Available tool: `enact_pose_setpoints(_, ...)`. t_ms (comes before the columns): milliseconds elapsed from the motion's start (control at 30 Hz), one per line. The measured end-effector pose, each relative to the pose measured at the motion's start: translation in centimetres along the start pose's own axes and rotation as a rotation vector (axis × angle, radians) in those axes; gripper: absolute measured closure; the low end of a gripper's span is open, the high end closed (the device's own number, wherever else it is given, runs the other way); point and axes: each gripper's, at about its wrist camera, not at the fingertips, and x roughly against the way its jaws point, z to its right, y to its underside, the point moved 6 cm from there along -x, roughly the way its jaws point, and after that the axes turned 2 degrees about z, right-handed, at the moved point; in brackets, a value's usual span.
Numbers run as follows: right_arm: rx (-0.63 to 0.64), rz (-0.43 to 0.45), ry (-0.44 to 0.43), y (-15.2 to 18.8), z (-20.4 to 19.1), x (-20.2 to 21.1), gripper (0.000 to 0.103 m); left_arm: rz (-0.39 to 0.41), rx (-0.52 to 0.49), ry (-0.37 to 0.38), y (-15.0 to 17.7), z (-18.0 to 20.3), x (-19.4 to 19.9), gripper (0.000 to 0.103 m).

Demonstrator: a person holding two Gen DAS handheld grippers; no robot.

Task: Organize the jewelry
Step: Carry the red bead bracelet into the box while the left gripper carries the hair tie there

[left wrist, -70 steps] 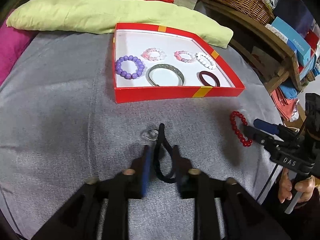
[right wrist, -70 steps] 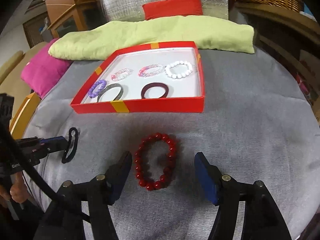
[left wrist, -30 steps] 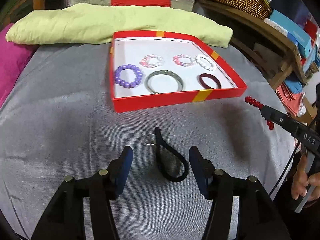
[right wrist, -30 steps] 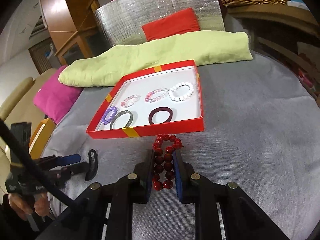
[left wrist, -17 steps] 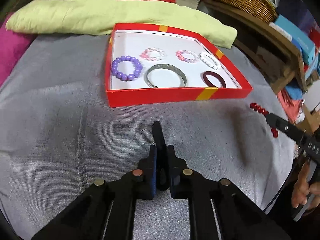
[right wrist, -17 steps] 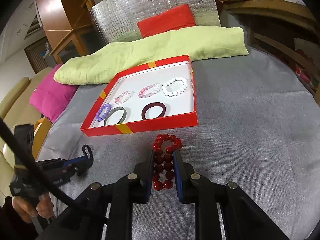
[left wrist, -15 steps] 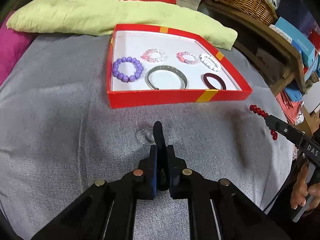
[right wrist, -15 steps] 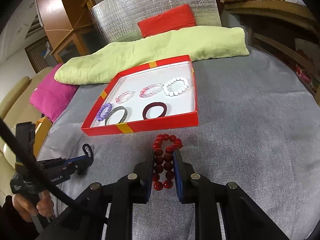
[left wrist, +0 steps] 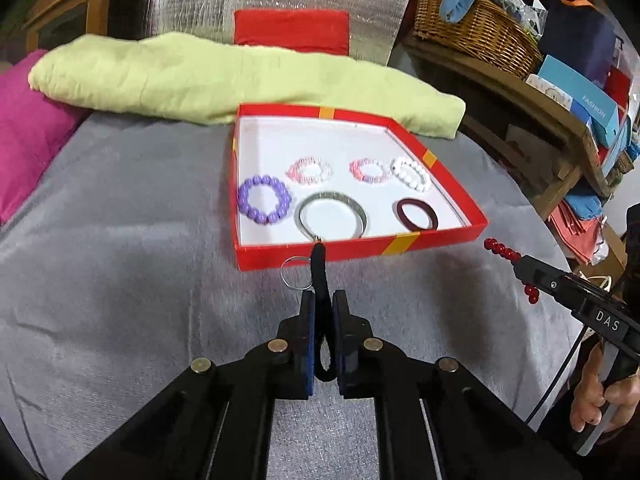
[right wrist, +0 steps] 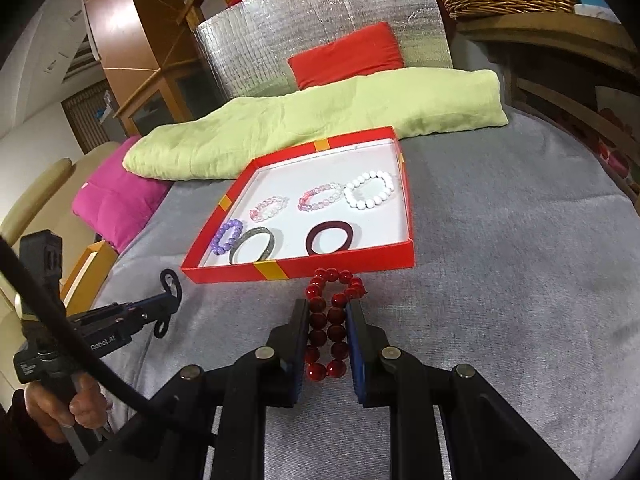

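Note:
My left gripper (left wrist: 321, 300) is shut on a black hair tie (left wrist: 320, 276) and holds it above the grey cloth, just short of the red tray (left wrist: 360, 249). A thin silver ring (left wrist: 294, 273) lies on the cloth beside the tie. My right gripper (right wrist: 328, 312) is shut on a red bead bracelet (right wrist: 332, 308), lifted near the tray's (right wrist: 340, 267) front wall. The tray holds purple (left wrist: 264, 204), pink and white bead bracelets, a silver bangle (left wrist: 332, 216) and a dark red band (left wrist: 416, 214). The left gripper (right wrist: 170, 300) also shows in the right wrist view.
A light green cushion (left wrist: 200, 76) lies behind the tray, with a red pillow (left wrist: 292, 32) and foil panel beyond. A magenta cushion (left wrist: 24, 132) is at the left. A wooden shelf with a wicker basket (left wrist: 472, 28) stands at the right.
The left gripper closed on the black hair tie and lifted it toward the tray. The right gripper, holding the red bracelet, rose and moved closer to the tray.

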Motion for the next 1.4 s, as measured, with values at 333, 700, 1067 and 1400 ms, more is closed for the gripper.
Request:
enact_pose_setpoints(333,-0.022,0.041,-0.035,-1.2,-0.7,0.5,0.083,0.100,-0.023,-0.001,-2.5,1.9,1.5,0.095)
enact_pose_setpoints(700,-0.083,0.043,-0.082,-5.4,-1.0,-2.2,0.083,0.139,-0.066,-0.015,-6.2,3.3,-0.1,0.094)
enact_pose_setpoints(1067,-0.195,-0.002,-0.116,-11.8,-0.4,-8.6,0.083,0.125,-0.053,0.011,-12.9,1.4,-4.6,0.094)
enact_pose_setpoints(1400,-0.355,-0.059,-0.148,-15.6,1.5,-15.8,0.083,0.056,-0.021,0.040,-16.0,-0.3,-10.5,0.094)
